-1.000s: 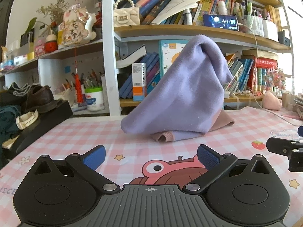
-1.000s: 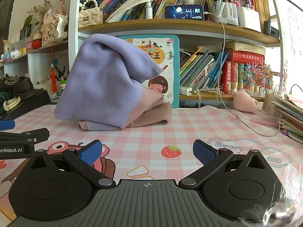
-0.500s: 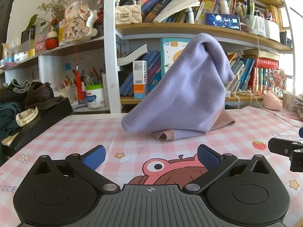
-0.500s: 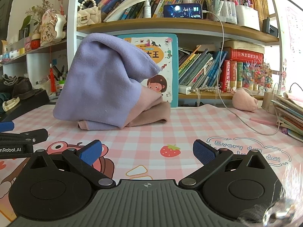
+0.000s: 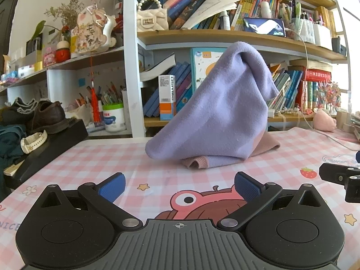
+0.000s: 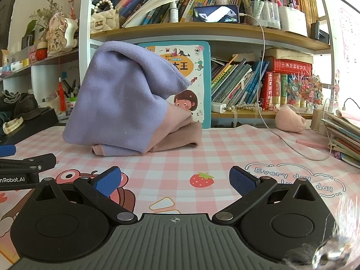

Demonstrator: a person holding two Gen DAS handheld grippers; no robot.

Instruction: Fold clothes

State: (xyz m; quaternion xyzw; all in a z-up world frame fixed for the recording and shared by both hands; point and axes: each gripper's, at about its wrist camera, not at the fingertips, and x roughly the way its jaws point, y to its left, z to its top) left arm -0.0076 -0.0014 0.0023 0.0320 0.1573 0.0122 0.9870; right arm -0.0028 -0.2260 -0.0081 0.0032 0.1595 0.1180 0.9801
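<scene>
"Every day" on tablecloth (image 6: 283,175)

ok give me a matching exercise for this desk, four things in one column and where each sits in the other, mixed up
Things:
1. purple garment
2. phone
3. brown shoe
4. strawberry print

Places:
A. on the black box at the far left
B. heaped on the checked tablecloth
C. propped on the upper shelf, cable plugged in
D. on the cloth ahead of the open right tool

Pairs: 1-B, 2-C, 3-A, 4-D
</scene>
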